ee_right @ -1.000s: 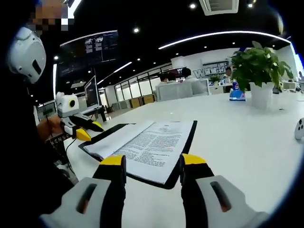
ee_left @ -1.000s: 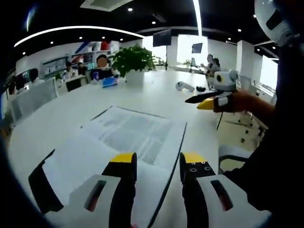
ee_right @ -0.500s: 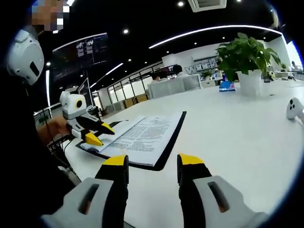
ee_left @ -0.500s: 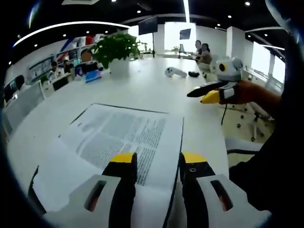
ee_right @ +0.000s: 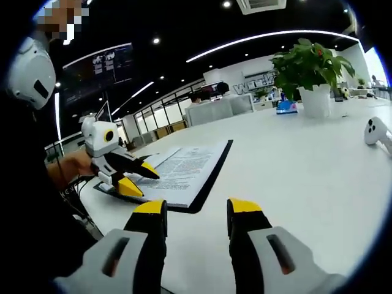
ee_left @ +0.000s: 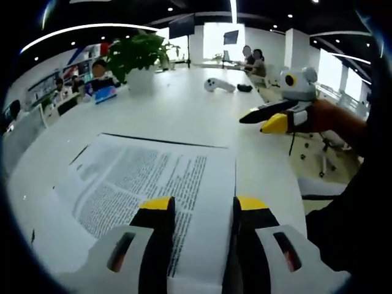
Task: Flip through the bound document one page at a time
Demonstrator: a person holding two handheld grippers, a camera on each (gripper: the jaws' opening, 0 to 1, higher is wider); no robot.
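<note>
The bound document lies open on the white table, a printed page facing up on a black cover. My left gripper is open, low over the page's near right part, with the page edge running beside its right jaw. In the right gripper view the left gripper hangs over the near corner of the document, jaws apart, held by a hand. My right gripper is open above bare table, right of the document. It appears as the right gripper in the left gripper view.
A potted plant and a small blue item stand at the far side of the table. A white controller lies to the right. Office chairs and seated people are beyond the table edge.
My left gripper has moved in from beside the document to over its near corner, so the page now sits larger between its jaws. The right gripper stays open over the table.
</note>
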